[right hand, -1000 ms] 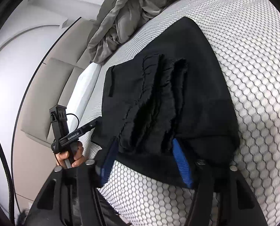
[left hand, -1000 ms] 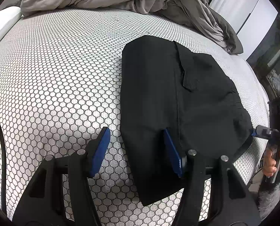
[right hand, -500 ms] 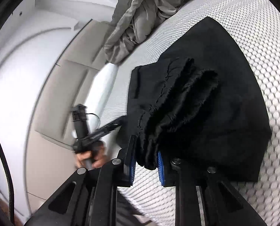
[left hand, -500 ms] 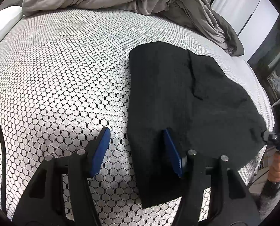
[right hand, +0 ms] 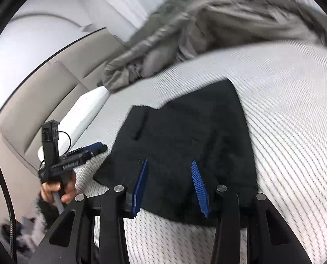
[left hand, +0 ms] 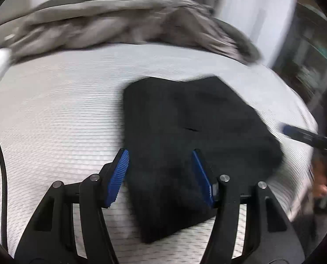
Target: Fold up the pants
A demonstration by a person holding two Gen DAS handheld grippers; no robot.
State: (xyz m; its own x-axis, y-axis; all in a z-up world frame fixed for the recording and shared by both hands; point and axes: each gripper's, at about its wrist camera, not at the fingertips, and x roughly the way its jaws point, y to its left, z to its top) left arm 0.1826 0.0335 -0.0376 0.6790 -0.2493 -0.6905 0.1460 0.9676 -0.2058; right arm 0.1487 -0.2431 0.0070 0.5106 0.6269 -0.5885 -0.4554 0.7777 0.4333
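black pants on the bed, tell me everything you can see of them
The black pants lie folded into a compact, roughly rectangular bundle, flat on the white honeycomb-patterned bed cover. The cloth looks matte and soft, with a slit-like pocket opening near one edge and a small gap in the top layer. Both views are motion-blurred, so finer detail is lost. Nothing grips them: the jaws of both grippers stand apart above the bundle, the right ones opening. A rumpled grey blanket lies beyond, apart.
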